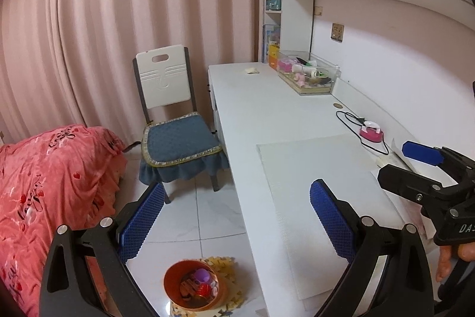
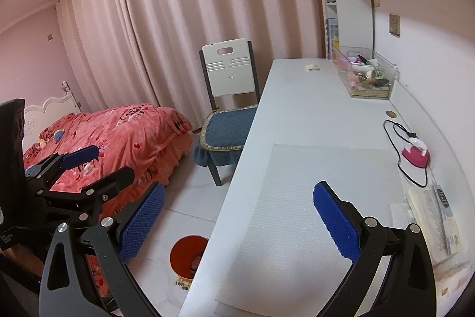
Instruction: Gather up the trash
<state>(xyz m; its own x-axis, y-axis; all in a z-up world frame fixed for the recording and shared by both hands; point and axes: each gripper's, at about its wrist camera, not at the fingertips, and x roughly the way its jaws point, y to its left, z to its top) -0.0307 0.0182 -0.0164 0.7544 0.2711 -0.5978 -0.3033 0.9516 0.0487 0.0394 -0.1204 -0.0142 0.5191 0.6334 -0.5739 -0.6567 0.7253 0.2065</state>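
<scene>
A small crumpled scrap of pale paper [image 1: 252, 70] [image 2: 312, 67] lies at the far end of the white desk [image 1: 267, 115] [image 2: 297, 115]. On the floor beside the desk stands an orange bin [image 1: 170, 284] [image 2: 184, 253] holding several bits of rubbish. My left gripper [image 1: 237, 220] [image 2: 112, 162] is open and empty, hovering above the desk's near edge and the bin. To its right, over the white mat [image 1: 314, 198] [image 2: 311, 213], my right gripper [image 2: 239, 222] [image 1: 393, 161] is also open and empty. Both are far from the scrap.
A pink device [image 1: 370, 132] with a black cord and a clear box [image 1: 308, 75] of small items sit along the desk's wall side. A blue-cushioned chair [image 1: 178, 135] stands at the desk's far left. A bed with a red blanket [image 1: 44, 183] fills the left. Shelves hang above.
</scene>
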